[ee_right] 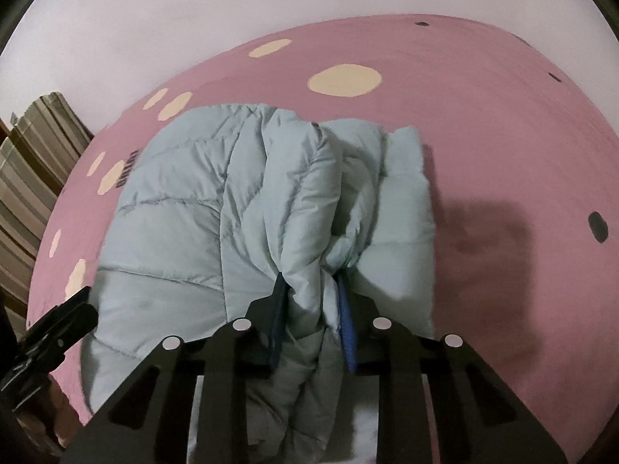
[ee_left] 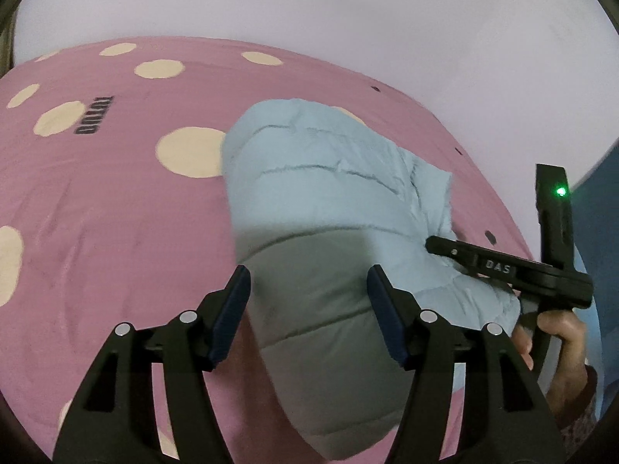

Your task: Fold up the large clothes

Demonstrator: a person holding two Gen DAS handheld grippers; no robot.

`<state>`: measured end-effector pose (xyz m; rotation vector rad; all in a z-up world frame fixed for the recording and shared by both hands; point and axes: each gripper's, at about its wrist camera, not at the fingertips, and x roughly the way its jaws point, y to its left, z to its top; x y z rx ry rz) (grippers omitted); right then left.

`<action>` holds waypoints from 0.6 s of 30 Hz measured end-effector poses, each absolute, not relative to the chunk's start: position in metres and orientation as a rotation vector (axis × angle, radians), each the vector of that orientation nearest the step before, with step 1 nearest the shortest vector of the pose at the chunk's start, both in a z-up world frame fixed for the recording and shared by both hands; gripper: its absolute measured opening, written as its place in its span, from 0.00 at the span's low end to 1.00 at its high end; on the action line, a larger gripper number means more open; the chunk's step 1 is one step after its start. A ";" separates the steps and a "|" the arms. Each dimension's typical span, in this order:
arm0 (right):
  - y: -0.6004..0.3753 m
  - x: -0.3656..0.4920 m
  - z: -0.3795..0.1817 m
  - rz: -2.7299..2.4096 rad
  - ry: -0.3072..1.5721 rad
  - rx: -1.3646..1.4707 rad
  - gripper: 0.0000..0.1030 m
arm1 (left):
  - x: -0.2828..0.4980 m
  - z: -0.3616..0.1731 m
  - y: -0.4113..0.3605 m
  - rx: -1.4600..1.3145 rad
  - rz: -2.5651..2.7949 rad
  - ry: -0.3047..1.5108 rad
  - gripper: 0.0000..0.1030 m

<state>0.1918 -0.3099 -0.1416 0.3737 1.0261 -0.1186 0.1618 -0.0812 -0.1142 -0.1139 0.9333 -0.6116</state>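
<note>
A pale blue puffer jacket lies bunched on a pink bedsheet with cream dots. My left gripper is open, its jaws apart just above the jacket's near end, holding nothing. My right gripper is shut on a gathered fold of the jacket, with fabric pinched between the blue pads. The right gripper also shows in the left wrist view at the jacket's right edge, held by a hand. The left gripper's tip shows at the left edge of the right wrist view.
The pink sheet spreads around the jacket on all sides. A pale wall stands behind the bed. A striped fabric lies off the bed's left side. A dark blue surface is at the far right.
</note>
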 end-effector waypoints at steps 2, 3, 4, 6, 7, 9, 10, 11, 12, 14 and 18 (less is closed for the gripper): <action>-0.318 0.188 -0.148 -0.118 1.036 0.391 0.24 | 0.164 -0.119 -0.091 -0.098 -0.611 0.935 0.64; -0.321 0.188 -0.150 -0.120 1.037 0.398 0.24 | 0.165 -0.121 -0.094 -0.094 -0.611 0.939 0.65; -0.326 0.187 -0.152 -0.124 1.036 0.407 0.24 | 0.168 -0.124 -0.099 -0.085 -0.613 0.948 0.65; -0.334 0.185 -0.153 -0.135 1.031 0.417 0.24 | 0.172 -0.128 -0.108 -0.062 -0.609 0.961 0.66; -0.337 0.185 -0.154 -0.140 1.028 0.420 0.24 | 0.174 -0.130 -0.113 -0.046 -0.607 0.971 0.67; -0.342 0.186 -0.156 -0.145 1.029 0.422 0.24 | 0.178 -0.134 -0.121 -0.020 -0.602 0.981 0.67; -0.344 0.186 -0.158 -0.145 1.031 0.424 0.24 | 0.176 -0.136 -0.124 -0.008 -0.599 0.981 0.67; -0.345 0.187 -0.161 -0.147 1.033 0.421 0.24 | 0.176 -0.137 -0.127 0.005 -0.597 0.981 0.67; -0.346 0.187 -0.165 -0.148 1.032 0.416 0.24 | 0.176 -0.140 -0.131 0.019 -0.596 0.980 0.67; -0.349 0.185 -0.174 -0.140 1.032 0.426 0.24 | 0.173 -0.147 -0.136 0.044 -0.593 0.977 0.67; -0.355 0.186 -0.182 -0.118 1.025 0.463 0.25 | 0.172 -0.158 -0.142 0.074 -0.593 0.965 0.67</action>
